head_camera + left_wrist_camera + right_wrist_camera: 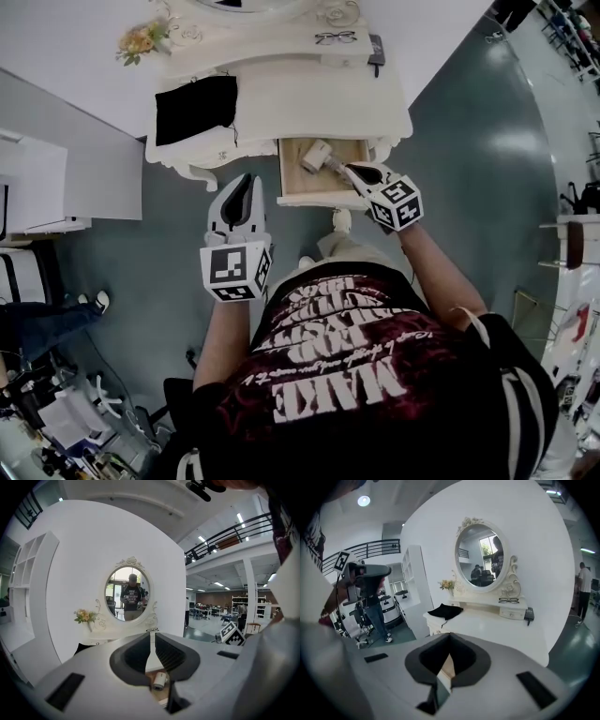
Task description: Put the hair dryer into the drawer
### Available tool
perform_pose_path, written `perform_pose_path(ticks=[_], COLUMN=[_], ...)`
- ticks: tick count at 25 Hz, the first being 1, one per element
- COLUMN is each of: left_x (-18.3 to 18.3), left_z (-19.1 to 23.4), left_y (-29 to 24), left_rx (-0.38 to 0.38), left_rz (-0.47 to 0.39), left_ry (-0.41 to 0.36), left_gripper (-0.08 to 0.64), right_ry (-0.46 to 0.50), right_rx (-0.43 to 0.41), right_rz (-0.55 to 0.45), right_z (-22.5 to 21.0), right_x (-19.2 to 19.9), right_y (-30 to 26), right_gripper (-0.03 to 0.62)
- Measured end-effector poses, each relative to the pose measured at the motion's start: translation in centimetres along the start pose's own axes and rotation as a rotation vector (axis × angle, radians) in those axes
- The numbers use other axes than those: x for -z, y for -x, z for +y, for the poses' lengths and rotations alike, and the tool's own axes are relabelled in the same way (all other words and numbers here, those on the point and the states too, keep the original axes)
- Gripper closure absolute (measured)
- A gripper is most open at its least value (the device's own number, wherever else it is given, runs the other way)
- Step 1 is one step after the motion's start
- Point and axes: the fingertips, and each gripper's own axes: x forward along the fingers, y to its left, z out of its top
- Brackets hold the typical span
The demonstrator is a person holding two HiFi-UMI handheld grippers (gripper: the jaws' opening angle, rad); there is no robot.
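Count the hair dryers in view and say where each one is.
1. The pale, barrel-shaped hair dryer lies inside the open wooden drawer at the front of the white dressing table. Another could be hidden elsewhere, for instance in a shut drawer.

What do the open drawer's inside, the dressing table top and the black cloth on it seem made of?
Drawer inside: probably unpainted wood or board, matte tan. Dressing table top: likely white-painted wood, smooth, carved edges. Black cloth: soft matte fabric, lying limp with a wavy edge.
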Motion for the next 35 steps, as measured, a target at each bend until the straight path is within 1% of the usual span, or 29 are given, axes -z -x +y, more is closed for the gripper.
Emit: perform_pose_path(ticks=[3,8,11,13,17,19,24,30,35], left_x=[-0.5,-1.1,-1.2,-1.7,-2.6,-2.9,-3.3,-3.6,-3.5], left_z=[-0.5,-1.7,-2.4,-2.7,-3.4,-3.7,-4.1,-4.7,-4.7], left_y=[0.5,1.2,1.4,1.4,1.6,1.7,1.6,1.4,1.1], left_rx=[0.020,0.089,0.115,0.120,0.134,0.144,0.160,0.170,0.159], left_rz=[-0.017,-0.052,-0.051,-0.055,-0.070,-0.075,-0.083,-0.082,-0.082], left_ry=[-0.019,0.018,0.011,-0.010,-0.093,-0.103,-0.098,-0.101,-0.094], left_gripper=[0.523,0.523,0.523,0.523,0.523,0.523,0.523,0.523,0.523], right_ry=[0.003,0.028,0.043,0.053,0.064,0.072,0.083,0.088,0.092], right_rx=[0.014,0.034,0.042,0.046,0.060,0.063,0.065,0.080,0.069], right_rz=[-0.061,-0.129,-0.186,-0.226,-0.280,-0.298,-0.316,-0.319,-0.311], right_z=[1.2,3.1,4.3,5.1,6.4,6.9,7.6,6.9,6.3], right_x=[-2.3,-5.7,-8.4,-10.2,-12.5,-13.2,-14.0,-14.2,-14.2], right_y=[2.2,5.8,8.4,10.0,12.3,13.2,14.5,15.2,14.9], right_gripper=[0.589,0.589,0.589,0.589,0.589,0.589,0.589,0.589,0.589])
